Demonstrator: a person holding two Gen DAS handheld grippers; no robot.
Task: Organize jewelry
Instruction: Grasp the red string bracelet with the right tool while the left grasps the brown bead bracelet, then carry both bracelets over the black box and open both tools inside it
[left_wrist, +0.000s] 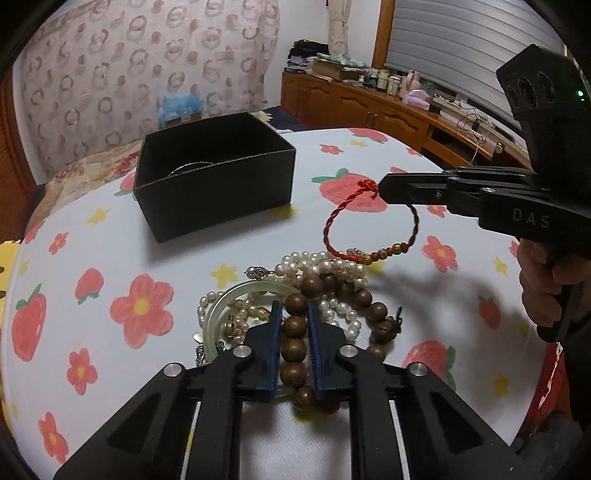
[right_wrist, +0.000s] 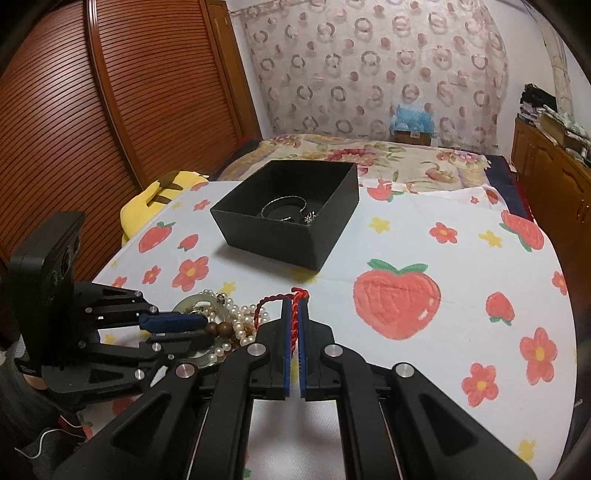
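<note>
Sorting is at an early stage. The black box (right_wrist: 286, 225) sits on the worktop (right_wrist: 424, 236) well ahead of both tools, and it holds a thin silver bangle (right_wrist: 282, 202) with a small silver piece beside it; nothing else shows inside.

The right hand-held gripper (right_wrist: 294, 314) is pressed together on the red cord bracelet (left_wrist: 369, 229), pinching it near the knot. The loop hangs below the tips, its beaded lower end close over the pile; whether it touches the pile I cannot tell. Judged: this is the next item for the box, which lies ahead and slightly left of this tool.

The left hand-held gripper (left_wrist: 295, 314) is clamped on the brown wooden bead bracelet (left_wrist: 295, 332), beads between the blue pads, bracelet not yet lifted from the pile.

Left to do: the pile just ahead of the left tool, containing the pearl strand (left_wrist: 325, 264), a pale green bangle (left_wrist: 221, 306) and small metal pieces (left_wrist: 258, 272), all tangled. Risk, judged: lifting the beads may drag pearls along.
</note>
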